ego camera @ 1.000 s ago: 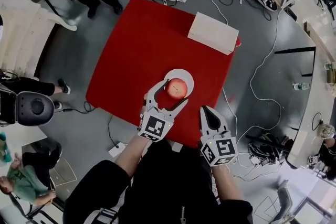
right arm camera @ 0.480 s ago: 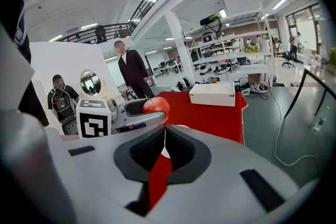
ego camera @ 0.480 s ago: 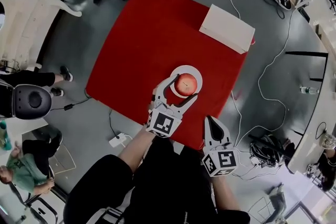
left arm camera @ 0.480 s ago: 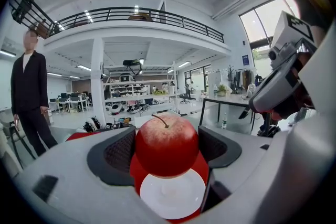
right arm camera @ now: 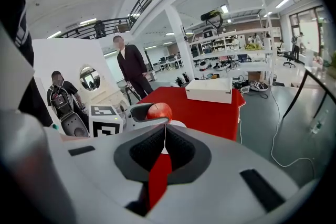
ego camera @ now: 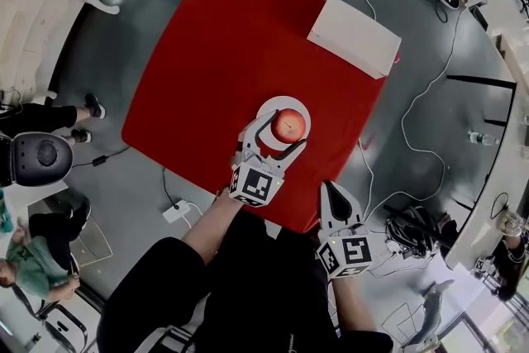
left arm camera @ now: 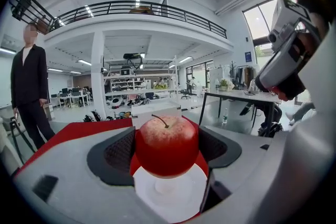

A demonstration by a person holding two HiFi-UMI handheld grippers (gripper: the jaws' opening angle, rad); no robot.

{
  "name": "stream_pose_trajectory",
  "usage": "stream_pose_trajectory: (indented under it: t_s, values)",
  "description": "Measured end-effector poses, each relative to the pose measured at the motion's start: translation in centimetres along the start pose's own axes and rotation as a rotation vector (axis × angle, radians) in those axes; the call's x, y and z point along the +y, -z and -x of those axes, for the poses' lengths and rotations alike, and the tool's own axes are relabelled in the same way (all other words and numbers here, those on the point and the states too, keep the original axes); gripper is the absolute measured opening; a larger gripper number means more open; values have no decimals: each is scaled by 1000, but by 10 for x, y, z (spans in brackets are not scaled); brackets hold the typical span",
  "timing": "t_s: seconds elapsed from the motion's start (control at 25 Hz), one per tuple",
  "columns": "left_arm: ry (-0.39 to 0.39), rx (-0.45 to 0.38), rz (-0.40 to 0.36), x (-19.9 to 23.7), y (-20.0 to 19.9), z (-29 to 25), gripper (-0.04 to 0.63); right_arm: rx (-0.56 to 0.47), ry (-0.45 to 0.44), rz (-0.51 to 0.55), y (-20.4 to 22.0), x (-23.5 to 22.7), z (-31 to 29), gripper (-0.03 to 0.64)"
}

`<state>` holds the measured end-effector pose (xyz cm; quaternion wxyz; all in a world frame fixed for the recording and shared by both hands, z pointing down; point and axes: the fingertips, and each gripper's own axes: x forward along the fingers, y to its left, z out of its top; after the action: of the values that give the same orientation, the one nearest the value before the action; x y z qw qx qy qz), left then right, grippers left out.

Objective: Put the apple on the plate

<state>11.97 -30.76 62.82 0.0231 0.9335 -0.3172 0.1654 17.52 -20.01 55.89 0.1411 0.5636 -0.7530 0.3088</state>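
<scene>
Vs. 1 s ago little has changed. The red table and the white box at its far corner, well beyond both claws, lie as before. The white plate is at the same spot, just under the tips of the left claw.

The difference is at this claw: its jaws stood wider apart then and are closer in now. In the left gripper view both dark pads meet the sides of the apple, so this claw grips it. The apple is between the jaws, directly over the plate's middle. Whether its bottom rests on the plate or is just above it, I cannot tell.

The right claw is as before: jaws together, nothing between. It is back at the near table edge, right of and behind the left claw, apart from it.

The apple is upright, w/ stem on top, leaning a little toward the left pad. Its shape is approx. round w/o a clear long axis. The core line runs about vertical, across the line from pad to pad.
</scene>
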Motion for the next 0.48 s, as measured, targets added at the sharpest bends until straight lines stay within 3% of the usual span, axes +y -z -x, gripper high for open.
stream_pose_trajectory:
  t_s: [0.48]
  values:
    - [-89, 53, 36, 9, 55, -28, 365, 61, -15, 25, 3, -20, -7, 12]
